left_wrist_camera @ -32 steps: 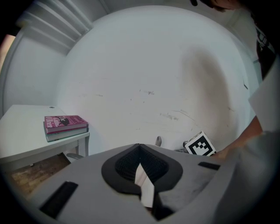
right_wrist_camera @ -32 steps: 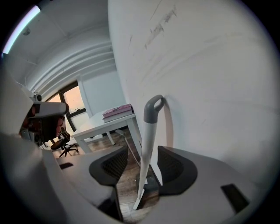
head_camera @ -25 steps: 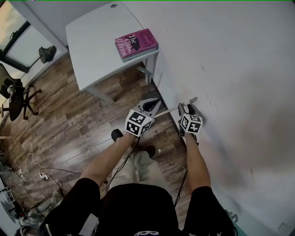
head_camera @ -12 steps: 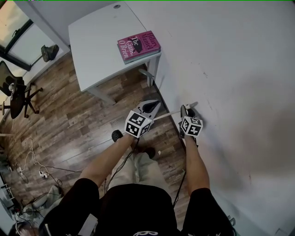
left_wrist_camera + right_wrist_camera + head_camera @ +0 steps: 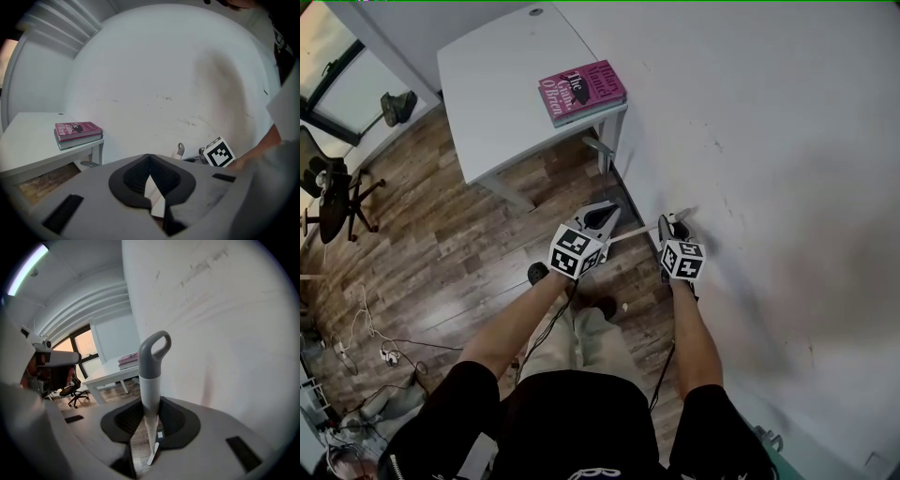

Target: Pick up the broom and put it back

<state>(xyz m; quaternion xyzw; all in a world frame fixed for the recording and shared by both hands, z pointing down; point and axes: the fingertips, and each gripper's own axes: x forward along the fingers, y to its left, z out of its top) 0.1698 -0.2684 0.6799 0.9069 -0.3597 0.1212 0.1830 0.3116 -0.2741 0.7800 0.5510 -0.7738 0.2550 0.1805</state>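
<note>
A pink book (image 5: 581,91) lies at the corner of a white table (image 5: 497,103) beside the white wall (image 5: 769,141). A black office chair (image 5: 333,192) and loose cables (image 5: 384,354) sit on the wood floor (image 5: 441,253).

The surface (image 5: 497,94) stood far and to the left, beside the wall (image 5: 787,187), which filled the whole right side. The books (image 5: 581,89) lay stacked on the surface's near right corner. On the floor (image 5: 441,244), a chair (image 5: 333,192) stood at the far left and cables (image 5: 384,352) lay at the near left. The broom (image 5: 637,232) was nearer than the surface, just beside the wall.
</note>
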